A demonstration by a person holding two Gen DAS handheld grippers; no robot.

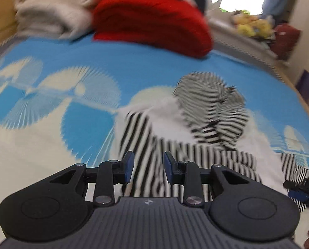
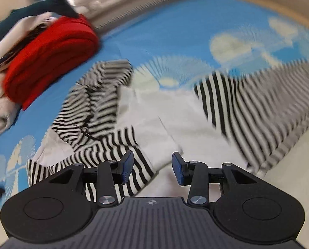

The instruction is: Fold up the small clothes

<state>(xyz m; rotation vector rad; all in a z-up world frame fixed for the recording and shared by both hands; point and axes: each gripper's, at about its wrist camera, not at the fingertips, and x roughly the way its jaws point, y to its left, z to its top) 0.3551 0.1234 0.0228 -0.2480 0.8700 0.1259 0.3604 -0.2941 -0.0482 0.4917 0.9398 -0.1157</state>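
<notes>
A small black-and-white striped hooded garment with a white body [image 1: 175, 128] lies spread on a blue and cream patterned blanket [image 1: 133, 66]. It also shows in the right wrist view [image 2: 154, 116], hood at the left, one striped sleeve to the right. My left gripper [image 1: 148, 166] is open and empty just above the garment's near striped part. My right gripper [image 2: 152, 166] is open and empty over the garment's near edge, and its tip shows at the right edge of the left wrist view [image 1: 299, 191]. Both views are motion-blurred.
A folded red garment [image 1: 152, 18] and a pale grey cloth pile [image 1: 50, 8] lie at the far side of the blanket. The red garment also shows in the right wrist view [image 2: 48, 60], with a dark blue plush [image 2: 40, 6] behind it. Yellow items [image 1: 252, 27] sit far right.
</notes>
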